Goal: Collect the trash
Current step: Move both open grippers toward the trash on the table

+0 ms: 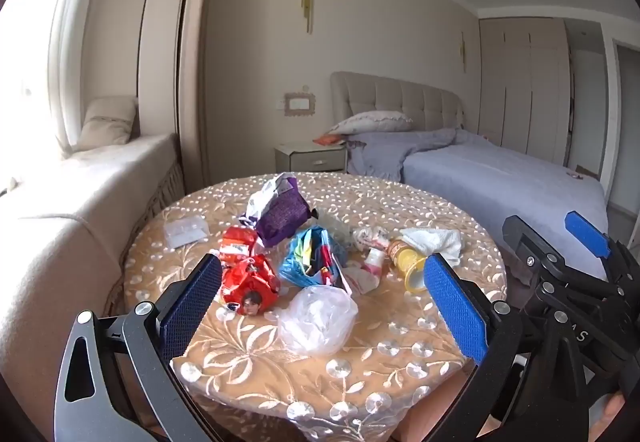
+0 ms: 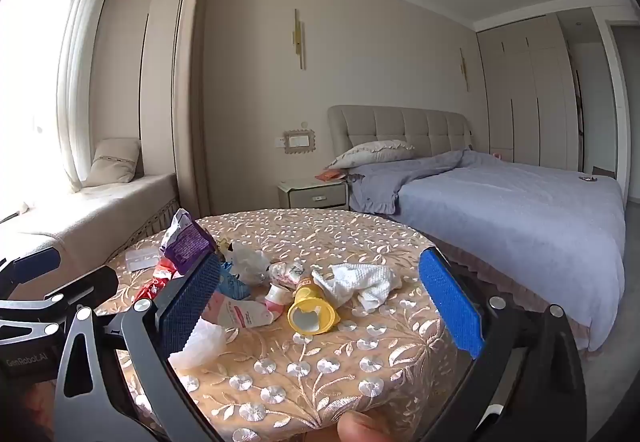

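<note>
Between the wide-apart jaws of the left gripper (image 1: 324,292), which hold nothing, a crumpled clear plastic bag (image 1: 318,320) lies on the round bench (image 1: 400,370), with a red wrapper (image 1: 250,284) just beside the left pad. Beyond sit a blue wrapper (image 1: 314,256) and a purple packet (image 1: 282,216) (its torn mouth tilted up). The right gripper (image 2: 328,290) also stands fully apart and empty, framing a yellow cup (image 2: 312,312) on its side, its long axis running away, mouth toward the camera. A white tissue (image 2: 362,280) touches it; a pink-and-white tube (image 2: 246,312) lies left. A bed (image 2: 520,210) stands behind.
</note>
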`<state>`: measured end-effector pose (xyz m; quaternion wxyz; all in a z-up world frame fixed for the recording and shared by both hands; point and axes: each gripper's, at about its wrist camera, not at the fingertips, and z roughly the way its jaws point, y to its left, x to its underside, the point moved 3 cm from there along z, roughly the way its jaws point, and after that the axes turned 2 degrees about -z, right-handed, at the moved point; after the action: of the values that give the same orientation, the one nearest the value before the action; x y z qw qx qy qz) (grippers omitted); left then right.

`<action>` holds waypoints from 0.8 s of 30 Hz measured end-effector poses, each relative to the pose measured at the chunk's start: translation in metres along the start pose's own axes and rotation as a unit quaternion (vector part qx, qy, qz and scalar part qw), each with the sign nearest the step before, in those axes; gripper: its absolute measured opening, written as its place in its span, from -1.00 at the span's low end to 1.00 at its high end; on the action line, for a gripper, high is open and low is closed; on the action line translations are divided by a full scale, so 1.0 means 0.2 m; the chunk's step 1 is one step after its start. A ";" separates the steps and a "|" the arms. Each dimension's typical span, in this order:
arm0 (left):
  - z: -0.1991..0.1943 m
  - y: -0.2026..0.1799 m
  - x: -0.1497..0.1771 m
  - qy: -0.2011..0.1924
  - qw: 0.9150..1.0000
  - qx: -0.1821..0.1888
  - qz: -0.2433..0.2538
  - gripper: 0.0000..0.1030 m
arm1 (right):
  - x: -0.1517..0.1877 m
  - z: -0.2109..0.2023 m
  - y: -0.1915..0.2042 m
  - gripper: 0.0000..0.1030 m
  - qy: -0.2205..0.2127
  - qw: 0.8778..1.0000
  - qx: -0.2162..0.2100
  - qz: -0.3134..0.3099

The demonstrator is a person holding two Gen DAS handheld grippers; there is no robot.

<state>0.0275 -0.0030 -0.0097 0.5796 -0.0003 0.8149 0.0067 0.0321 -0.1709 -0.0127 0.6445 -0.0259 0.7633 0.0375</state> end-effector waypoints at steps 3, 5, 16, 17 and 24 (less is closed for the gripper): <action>-0.01 -0.02 0.02 -0.005 1.000 -0.005 -0.002 0.92 | 0.00 0.00 0.00 0.92 -0.003 1.000 -0.003 0.005; -0.01 -0.01 0.02 -0.003 1.000 -0.002 -0.008 0.92 | 0.00 0.00 0.00 0.92 -0.003 1.000 -0.003 0.005; 0.01 0.03 0.01 0.005 1.000 0.003 -0.020 0.92 | -0.01 0.00 0.01 0.92 -0.002 1.000 -0.005 0.004; 0.01 0.03 0.01 0.005 1.000 0.002 -0.019 0.92 | -0.01 0.00 0.01 0.92 -0.002 1.000 -0.005 0.004; 0.02 0.02 0.00 0.008 1.000 0.002 -0.018 0.92 | -0.01 0.01 0.01 0.92 0.004 1.000 -0.006 0.001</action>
<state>0.0317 0.0012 -0.0119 0.5728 -0.0137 0.8196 -0.0059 0.0336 -0.1679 -0.0103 0.6411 -0.0290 0.7657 0.0427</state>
